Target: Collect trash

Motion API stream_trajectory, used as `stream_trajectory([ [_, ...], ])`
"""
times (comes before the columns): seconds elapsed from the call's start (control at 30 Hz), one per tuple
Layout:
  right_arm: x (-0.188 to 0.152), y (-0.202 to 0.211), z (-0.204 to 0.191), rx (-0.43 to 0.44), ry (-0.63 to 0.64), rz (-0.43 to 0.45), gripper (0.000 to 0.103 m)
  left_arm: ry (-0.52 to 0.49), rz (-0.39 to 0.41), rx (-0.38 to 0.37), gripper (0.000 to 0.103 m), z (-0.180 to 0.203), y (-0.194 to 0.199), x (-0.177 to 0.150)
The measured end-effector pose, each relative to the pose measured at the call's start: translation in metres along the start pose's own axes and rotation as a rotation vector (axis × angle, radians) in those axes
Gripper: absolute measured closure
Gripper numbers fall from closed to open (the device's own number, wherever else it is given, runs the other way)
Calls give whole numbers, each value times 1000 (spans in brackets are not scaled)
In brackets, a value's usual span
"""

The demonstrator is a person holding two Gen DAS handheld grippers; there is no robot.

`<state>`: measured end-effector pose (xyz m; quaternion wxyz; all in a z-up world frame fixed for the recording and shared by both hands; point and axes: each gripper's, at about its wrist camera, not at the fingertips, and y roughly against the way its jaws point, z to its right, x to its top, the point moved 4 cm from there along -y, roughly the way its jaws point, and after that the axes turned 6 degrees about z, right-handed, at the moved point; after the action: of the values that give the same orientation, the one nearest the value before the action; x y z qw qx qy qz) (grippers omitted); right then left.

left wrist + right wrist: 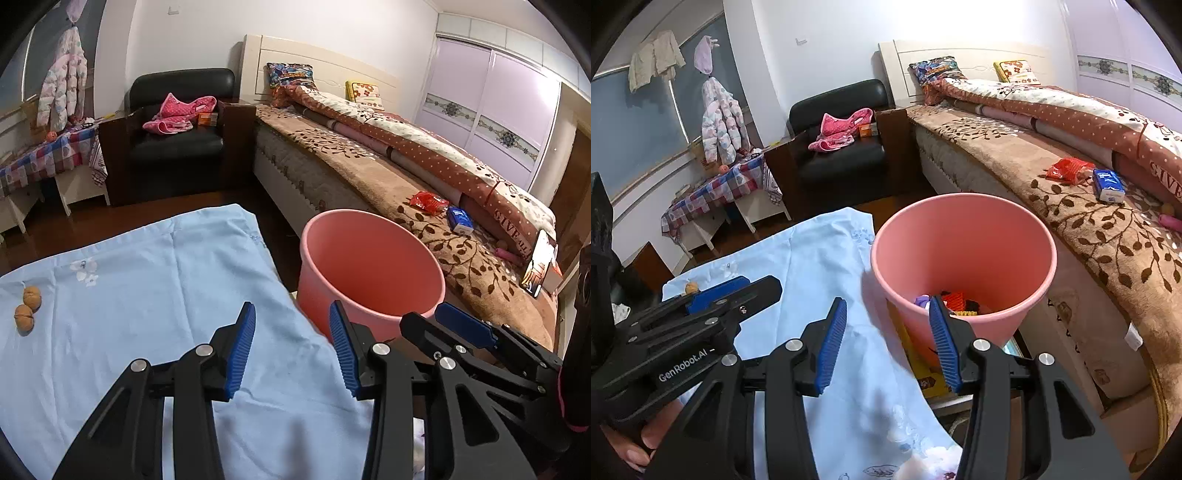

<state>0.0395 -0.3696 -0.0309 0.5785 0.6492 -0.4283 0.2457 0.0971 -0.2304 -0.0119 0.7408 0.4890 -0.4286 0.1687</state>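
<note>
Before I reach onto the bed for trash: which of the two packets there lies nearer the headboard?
The red wrapper, crumpled on the brown leaf-patterned blanket. The blue-and-white tissue pack lies just beyond it, toward the foot of the bed.

Both wrist views forward, near, sharing pink bucket (pixel 371 266)

Bucket (pixel 964 254) contents half-hidden behind its near rim and a blue finger pad (pixel 943 343); just colourful scraps, unidentifiable. Lower right of the left view, phone (pixel 539 264) screen too small to read.
</note>
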Motion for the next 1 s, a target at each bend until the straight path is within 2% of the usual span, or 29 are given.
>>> stream_trajectory([
  [1.0, 7, -1, -8, -21, 19, -2, 55, 13, -15, 27, 63, -13, -2, -9],
])
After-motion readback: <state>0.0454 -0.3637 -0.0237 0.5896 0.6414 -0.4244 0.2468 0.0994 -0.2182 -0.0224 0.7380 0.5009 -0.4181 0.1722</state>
